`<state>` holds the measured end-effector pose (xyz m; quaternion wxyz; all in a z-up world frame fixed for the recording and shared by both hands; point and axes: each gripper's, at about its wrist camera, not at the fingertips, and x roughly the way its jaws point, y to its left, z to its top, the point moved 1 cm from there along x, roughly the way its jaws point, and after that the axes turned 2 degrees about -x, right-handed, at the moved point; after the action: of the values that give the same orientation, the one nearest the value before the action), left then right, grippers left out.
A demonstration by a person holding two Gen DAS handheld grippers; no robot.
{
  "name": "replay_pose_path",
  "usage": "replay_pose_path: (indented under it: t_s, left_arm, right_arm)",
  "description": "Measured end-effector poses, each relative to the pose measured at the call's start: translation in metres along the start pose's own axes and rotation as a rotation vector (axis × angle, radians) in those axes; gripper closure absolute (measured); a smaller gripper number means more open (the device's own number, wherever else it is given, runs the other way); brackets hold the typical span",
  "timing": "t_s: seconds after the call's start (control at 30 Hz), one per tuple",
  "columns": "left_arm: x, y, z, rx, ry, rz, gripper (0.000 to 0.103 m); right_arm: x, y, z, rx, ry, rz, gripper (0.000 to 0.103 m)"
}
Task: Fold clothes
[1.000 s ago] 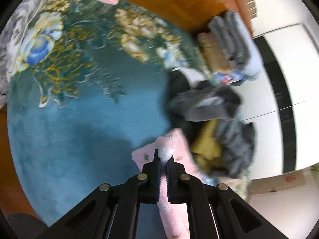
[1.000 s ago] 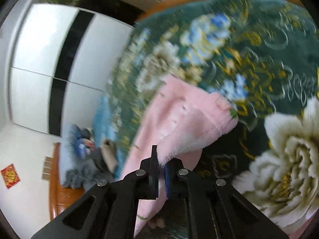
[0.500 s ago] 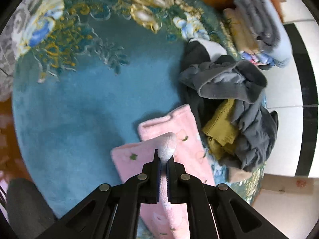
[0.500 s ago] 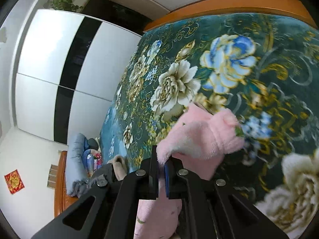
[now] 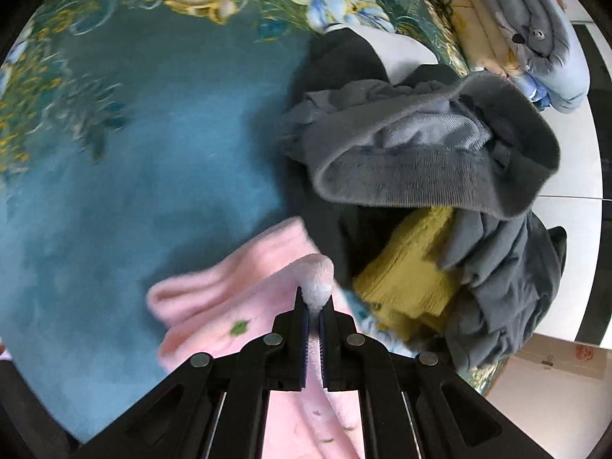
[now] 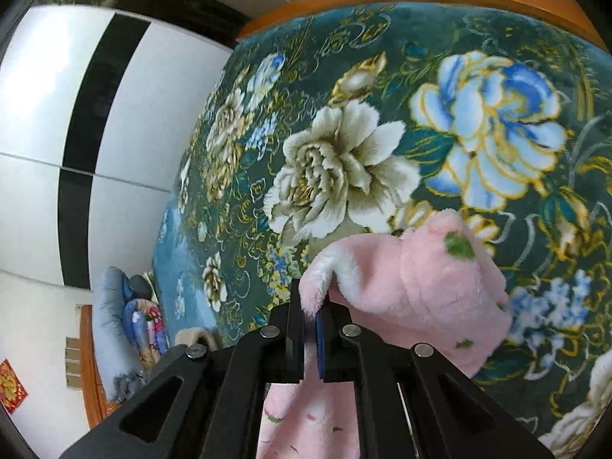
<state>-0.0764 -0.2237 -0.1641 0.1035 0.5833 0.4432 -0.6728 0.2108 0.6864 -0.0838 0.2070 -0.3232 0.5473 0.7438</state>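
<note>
A fluffy pink garment [image 5: 229, 298] with small green marks lies partly on the teal floral blanket [image 5: 114, 191]. My left gripper [image 5: 313, 302] is shut on a bunched edge of it, low over the blanket. In the right wrist view my right gripper [image 6: 311, 306] is shut on another edge of the pink garment [image 6: 420, 287], which folds over to the right above the blanket [image 6: 344, 134].
A heap of grey clothes [image 5: 440, 153] and a yellow knit [image 5: 413, 267] lies right beside the left gripper. Folded bedding [image 5: 535, 30] is stacked at the far right. A white and black wardrobe [image 6: 76, 114] stands past the bed's edge.
Both grippers have moved with the pink garment held. The left one has come lower and closer to the grey clothes heap. The garment's fold has shifted to the right in the right view.
</note>
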Motion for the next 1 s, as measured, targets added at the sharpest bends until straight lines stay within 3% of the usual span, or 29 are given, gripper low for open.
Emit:
replay_pose_path:
  t_s: [0.23,0.3,0.37,0.4,0.43,0.5,0.63,0.73,0.87,1.0]
  left_arm:
    - [0.034,-0.015,0.013,0.1,-0.017,0.031,0.095]
    - [0.037,-0.014,0.015,0.113,-0.013,-0.002,0.094]
    - [0.035,-0.012,0.016,0.136,-0.012,-0.053,0.085]
    - [0.031,-0.011,0.017,0.151,-0.015,-0.08,0.077]
    - [0.024,-0.008,0.018,0.165,-0.018,-0.117,0.071]
    - [0.006,0.0,0.018,0.19,-0.026,-0.182,0.057]
    - [-0.028,0.032,0.002,0.288,-0.06,-0.193,0.052]
    - [-0.027,0.063,-0.02,0.322,-0.026,-0.175,0.051]
    - [-0.011,0.098,-0.041,0.283,0.015,-0.163,0.051]
    - [-0.001,0.11,-0.044,0.218,0.006,-0.183,0.053]
  right_arm:
    - [0.034,0.01,-0.002,-0.046,0.021,-0.084,0.096]
    - [0.043,0.012,-0.003,-0.059,0.026,-0.109,0.096]
    - [0.052,0.014,-0.005,-0.072,0.032,-0.134,0.094]
    - [0.053,0.016,-0.006,-0.081,0.026,-0.138,0.086]
    - [0.052,0.018,-0.007,-0.09,0.018,-0.139,0.059]
    - [0.05,0.022,-0.009,-0.105,-0.001,-0.131,0.034]
    - [0.038,0.032,-0.021,-0.149,-0.013,-0.081,0.034]
    - [0.024,0.037,-0.044,-0.206,-0.017,-0.044,0.034]
    - [0.014,0.027,-0.082,-0.254,0.038,-0.023,0.034]
    - [0.005,0.007,-0.11,-0.26,0.093,-0.031,0.034]
